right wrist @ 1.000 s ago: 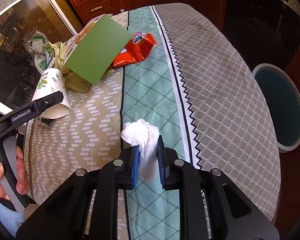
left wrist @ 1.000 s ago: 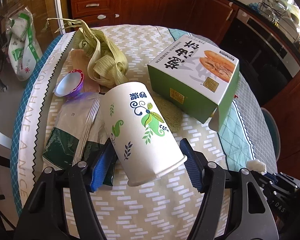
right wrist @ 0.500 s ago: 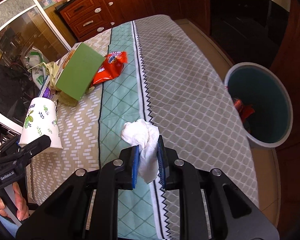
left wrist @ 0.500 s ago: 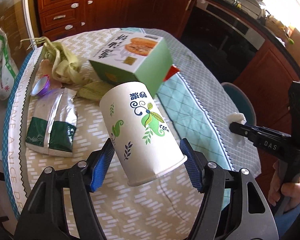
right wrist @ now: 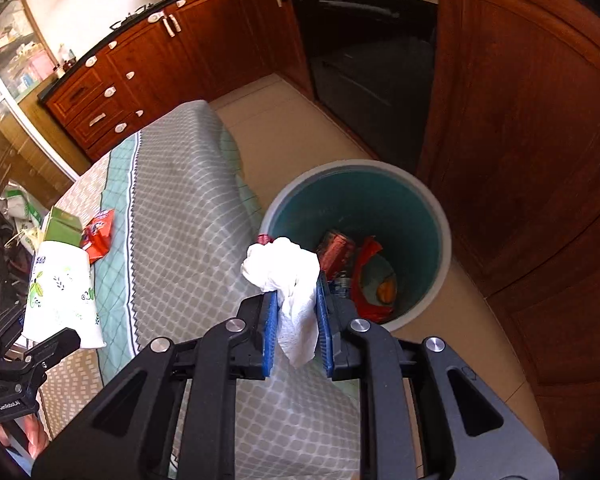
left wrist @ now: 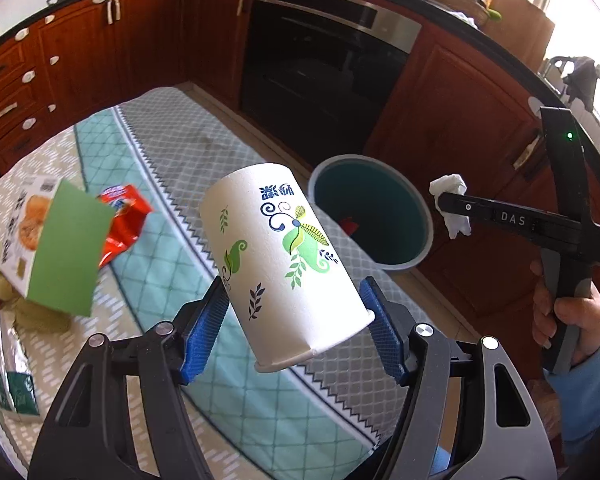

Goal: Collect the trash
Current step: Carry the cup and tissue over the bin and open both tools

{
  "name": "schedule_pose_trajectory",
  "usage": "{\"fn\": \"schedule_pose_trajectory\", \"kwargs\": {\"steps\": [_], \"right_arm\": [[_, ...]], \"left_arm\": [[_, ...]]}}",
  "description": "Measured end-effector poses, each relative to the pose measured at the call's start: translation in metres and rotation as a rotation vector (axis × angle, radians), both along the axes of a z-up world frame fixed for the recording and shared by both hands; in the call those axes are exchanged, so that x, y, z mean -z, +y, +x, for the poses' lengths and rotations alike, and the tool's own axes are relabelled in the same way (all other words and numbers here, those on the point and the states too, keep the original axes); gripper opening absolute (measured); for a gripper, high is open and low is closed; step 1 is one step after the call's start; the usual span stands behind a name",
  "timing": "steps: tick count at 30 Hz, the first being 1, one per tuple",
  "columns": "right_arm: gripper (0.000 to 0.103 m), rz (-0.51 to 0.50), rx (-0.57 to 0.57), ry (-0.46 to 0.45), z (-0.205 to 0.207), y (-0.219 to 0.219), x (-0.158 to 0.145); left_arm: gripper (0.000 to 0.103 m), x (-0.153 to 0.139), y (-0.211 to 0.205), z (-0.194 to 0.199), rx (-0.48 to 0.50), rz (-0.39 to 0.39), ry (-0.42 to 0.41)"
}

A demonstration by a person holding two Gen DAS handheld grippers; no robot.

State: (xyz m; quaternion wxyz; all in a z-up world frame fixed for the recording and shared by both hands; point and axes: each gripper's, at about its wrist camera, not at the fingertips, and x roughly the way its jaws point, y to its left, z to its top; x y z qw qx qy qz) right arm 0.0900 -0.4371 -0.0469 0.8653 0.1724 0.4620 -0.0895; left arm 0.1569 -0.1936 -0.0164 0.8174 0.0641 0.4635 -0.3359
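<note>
My left gripper (left wrist: 293, 286) is shut on a white paper cup (left wrist: 276, 248) with a leaf print, held tilted over the table's edge. The cup (right wrist: 60, 292) also shows at the left of the right wrist view. My right gripper (right wrist: 297, 292) is shut on a crumpled white tissue (right wrist: 284, 264), which hangs between the blue pads above the near rim of the bin. The teal bin (right wrist: 360, 200) with a pale rim stands on the floor beside the table. In the left wrist view the tissue (left wrist: 450, 188) sits just right of the bin (left wrist: 364, 158).
Red wrappers (right wrist: 368, 280) lie in the bin. On the patterned tablecloth (left wrist: 172, 152) stay a green box (left wrist: 64, 256), a red snack packet (left wrist: 124, 224) and a foil bag (left wrist: 4, 368). A dark oven (left wrist: 320, 80) and wooden cabinets (right wrist: 520, 140) stand close behind the bin.
Both grippers have swung away from the table towards the bin, the cup and the tissue still held. The bin now fills much more of both views.
</note>
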Motion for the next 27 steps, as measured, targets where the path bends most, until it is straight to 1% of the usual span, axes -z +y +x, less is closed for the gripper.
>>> {"fn": "schedule_pose_trajectory", "kwargs": {"steps": [5, 8, 9, 10, 11, 12, 15, 17, 19, 21, 25, 27], "right_arm": [[0.020, -0.013, 0.055, 0.032, 0.012, -0.036, 0.006], [0.022, 0.009, 0.072, 0.063, 0.022, -0.051, 0.017], [0.026, 0.015, 0.074, 0.074, 0.026, -0.055, 0.021], [0.038, 0.019, 0.077, 0.083, 0.028, -0.058, 0.025], [0.055, 0.020, 0.085, 0.087, 0.029, -0.060, 0.027], [0.059, 0.020, 0.091, 0.085, 0.030, -0.060, 0.028], [0.065, 0.019, 0.095, 0.081, 0.034, -0.061, 0.029], [0.071, 0.014, 0.100, 0.077, 0.034, -0.062, 0.027], [0.075, -0.001, 0.101, 0.074, 0.032, -0.064, 0.025], [0.075, -0.017, 0.103, 0.070, 0.031, -0.066, 0.020], [0.084, -0.037, 0.126, 0.061, 0.029, -0.071, 0.011], [0.085, -0.049, 0.140, 0.054, 0.025, -0.074, 0.008]], "left_arm": [[0.068, 0.001, -0.057, 0.012, 0.090, 0.013, -0.012], [0.068, 0.006, -0.081, 0.019, 0.125, 0.021, -0.004], [0.068, 0.008, -0.088, 0.021, 0.133, 0.022, -0.001], [0.068, 0.010, -0.094, 0.023, 0.142, 0.023, 0.002], [0.068, 0.013, -0.095, 0.023, 0.149, 0.024, 0.006], [0.068, 0.015, -0.101, 0.025, 0.154, 0.028, 0.010], [0.068, 0.024, -0.111, 0.031, 0.172, 0.034, 0.024], [0.068, 0.030, -0.120, 0.035, 0.186, 0.041, 0.033], [0.068, 0.035, -0.128, 0.038, 0.199, 0.042, 0.041], [0.068, 0.040, -0.136, 0.043, 0.210, 0.042, 0.052], [0.068, 0.052, -0.154, 0.048, 0.231, 0.036, 0.083], [0.068, 0.057, -0.162, 0.049, 0.242, 0.037, 0.092]]}}
